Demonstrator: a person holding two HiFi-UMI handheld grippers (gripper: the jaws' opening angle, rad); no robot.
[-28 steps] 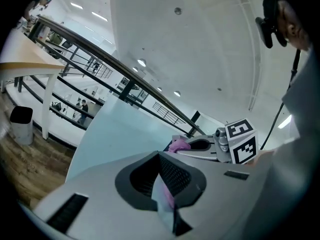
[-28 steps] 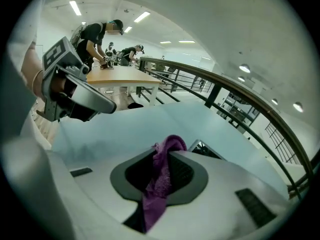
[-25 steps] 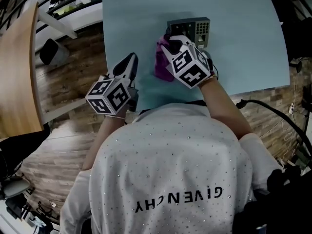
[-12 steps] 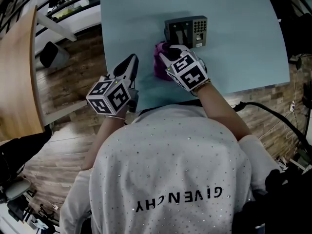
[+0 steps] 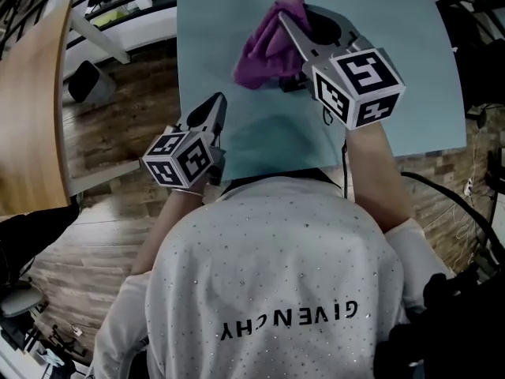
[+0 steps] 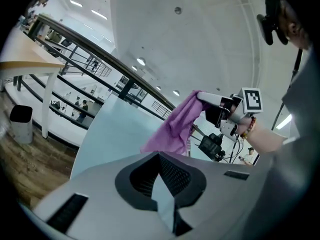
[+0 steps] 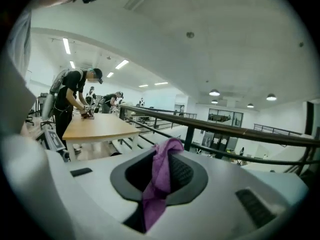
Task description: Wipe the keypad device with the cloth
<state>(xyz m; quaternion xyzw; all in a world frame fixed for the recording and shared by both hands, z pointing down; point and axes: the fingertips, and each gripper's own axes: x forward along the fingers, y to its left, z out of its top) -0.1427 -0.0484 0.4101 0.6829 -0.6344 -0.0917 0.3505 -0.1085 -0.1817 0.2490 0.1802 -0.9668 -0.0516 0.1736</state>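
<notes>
My right gripper [image 5: 284, 18] pinches the purple cloth [image 5: 263, 46], held up clear of the pale blue table [image 5: 410, 93]. My left gripper [image 5: 216, 101], its 2 jaws pressed together on nothing, sits at the table's near edge.

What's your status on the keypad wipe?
Right gripper shut on purple cloth, held off table. Left gripper shut, empty. Keypad device below, cloth not touching. No obstruction seen.

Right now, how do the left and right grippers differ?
The right gripper grips the purple cloth; the left gripper has its claw shut on nothing. The right gripper hangs high above the table, the left gripper low by its near edge. Both carry marker cubes.
</notes>
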